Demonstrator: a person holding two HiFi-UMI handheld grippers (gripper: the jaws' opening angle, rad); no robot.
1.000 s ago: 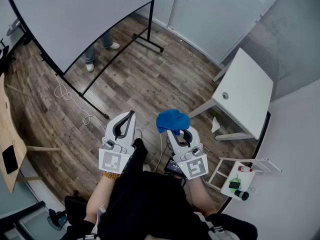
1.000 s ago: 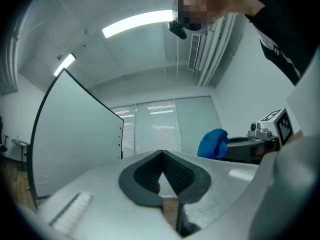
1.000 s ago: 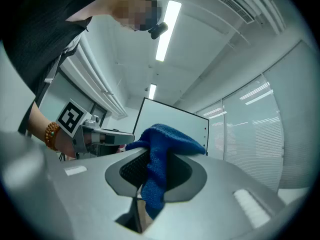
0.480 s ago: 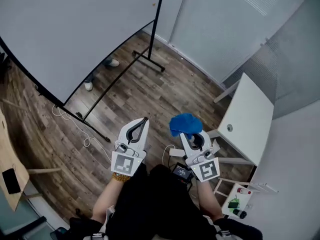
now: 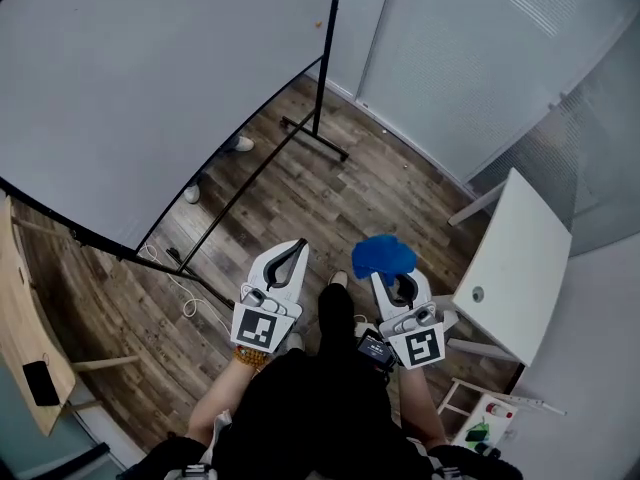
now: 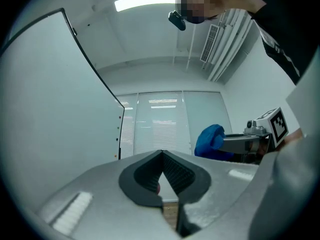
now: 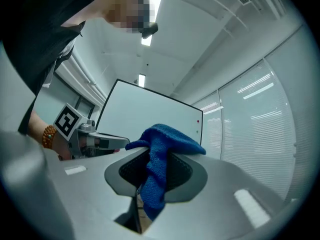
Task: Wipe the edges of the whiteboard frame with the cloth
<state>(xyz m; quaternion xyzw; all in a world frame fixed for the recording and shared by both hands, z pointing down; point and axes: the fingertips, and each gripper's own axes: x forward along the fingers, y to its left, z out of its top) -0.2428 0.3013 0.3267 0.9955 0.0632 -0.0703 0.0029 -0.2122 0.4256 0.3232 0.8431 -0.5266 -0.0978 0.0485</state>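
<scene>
A large whiteboard point(image 5: 150, 78) on a black wheeled stand fills the upper left of the head view; its black frame edge point(image 5: 240, 138) runs along the bottom and right side. It also shows in the right gripper view, whiteboard point(image 7: 150, 114), and left gripper view, whiteboard point(image 6: 50, 109). My right gripper point(image 5: 392, 273) is shut on a blue cloth point(image 5: 383, 256), which bunches above the jaws, cloth point(image 7: 159, 154). My left gripper point(image 5: 292, 253) is shut and holds nothing. Both grippers hover over the floor, well short of the board.
A white table point(image 5: 520, 268) stands to the right. The stand's black base bar point(image 5: 315, 138) and a white cable point(image 5: 185, 298) lie on the wood floor. A wooden desk edge point(image 5: 25, 338) is at the left. A glass wall point(image 5: 470, 58) runs behind.
The view has shifted toward the whiteboard, which now fills more of the picture. Both grippers keep their pose, the cloth still held in the right one.
</scene>
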